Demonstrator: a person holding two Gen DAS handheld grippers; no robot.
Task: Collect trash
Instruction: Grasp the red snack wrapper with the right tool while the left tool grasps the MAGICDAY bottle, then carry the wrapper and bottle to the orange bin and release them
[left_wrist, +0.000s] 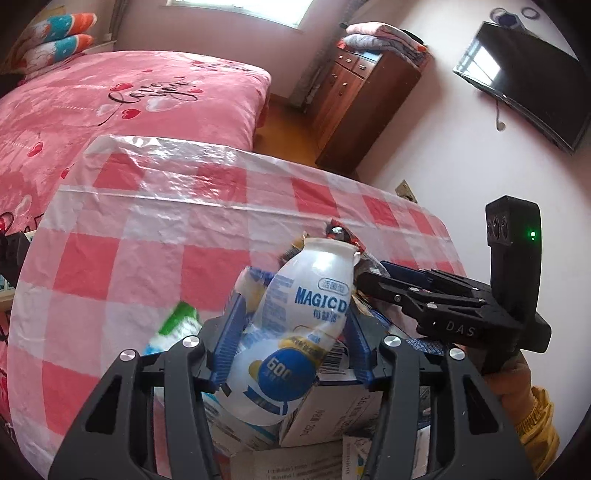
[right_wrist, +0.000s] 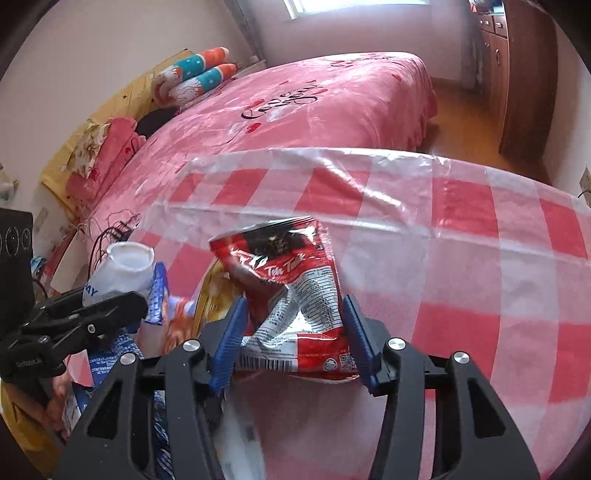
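The left claw pinches a white yogurt bottle between its blue pads, around the bottle's middle, with the open mouth pointing toward the far side. The bottle is held above a heap of cardboard boxes and wrappers at the near edge of the table, which is covered with a red-and-white checked plastic sheet. Just left of the bottle lies a green-and-white wrapper, blurred, so its kind is hard to tell. To the right, the right claw grips a crumpled red snack bag, its pads pressed against the bag's two sides; the bag sits over the near part of the table, close beside the bottle. Behind the table, on the far left, stands a bed with a pink cover, and farther right a brown wooden cabinet and a dark television on the wall.
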